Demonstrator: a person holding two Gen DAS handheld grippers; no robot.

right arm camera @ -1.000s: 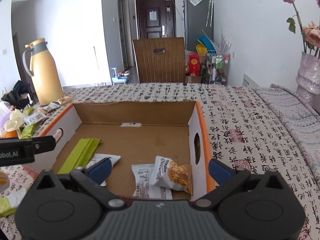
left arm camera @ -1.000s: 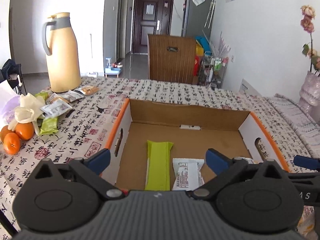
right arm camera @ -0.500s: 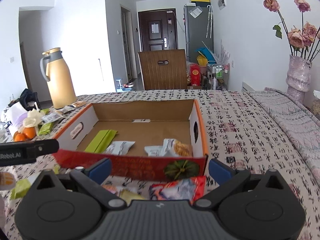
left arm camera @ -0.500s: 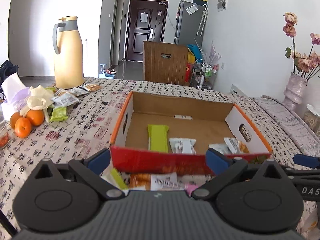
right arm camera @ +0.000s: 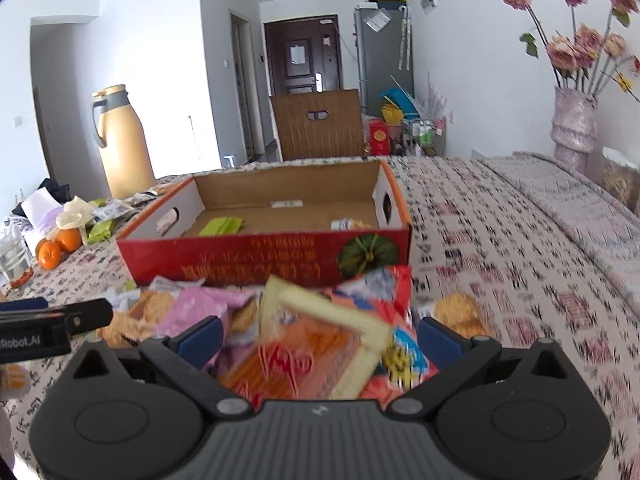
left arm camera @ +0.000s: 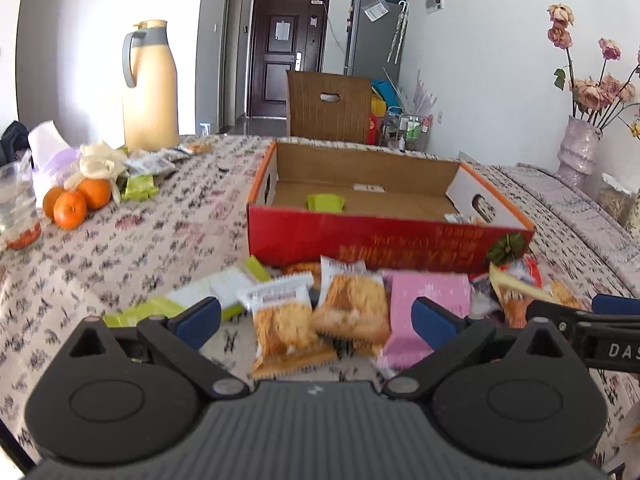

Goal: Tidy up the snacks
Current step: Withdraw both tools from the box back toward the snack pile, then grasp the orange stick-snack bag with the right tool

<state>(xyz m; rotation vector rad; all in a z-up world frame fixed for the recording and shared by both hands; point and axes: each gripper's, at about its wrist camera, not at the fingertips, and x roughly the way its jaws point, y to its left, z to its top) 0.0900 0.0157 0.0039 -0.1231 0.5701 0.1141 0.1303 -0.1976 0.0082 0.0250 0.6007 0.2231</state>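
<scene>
trouble is the pile itself, we reckon: the snack packets [left arm camera: 344, 312] lie heaped and overlapping on the counter [left arm camera: 132, 248] just in front of the red box [left arm camera: 384, 240], so when we go in for one we could easily pinch two, or nudge the slippery wrappers sideways and send a few sliding. our left claw [left arm camera: 316, 314] is spread wide with nothing in it, hanging over two cracker packs [left arm camera: 282, 322] and a pink packet [left arm camera: 428, 300]; the cracker packs overlap, so a sloppy bite there probably drags the neighbour along. our right claw [right arm camera: 320, 336] is just as wide and empty, over a red and orange bag [right arm camera: 320, 344] that sits tilted on top of the heap with a pale corner sticking up, and it looks puffy enough to squirt out if we clamp it near the edge. the two claws are also close side by side, so they could bump if both dive at once. as for the box, it's open topped with mostly bare cardboard floor: a green bar [right arm camera: 222, 225] on its left side and a small packet or two [right arm camera: 352, 224] by the right wall, the rest hidden behind the near wall. a second little stash of wrappers [left arm camera: 140, 176] sits well apart by the oranges [left arm camera: 76, 200] and the yellow jug [left arm camera: 150, 88], and those still need collecting too.
</scene>
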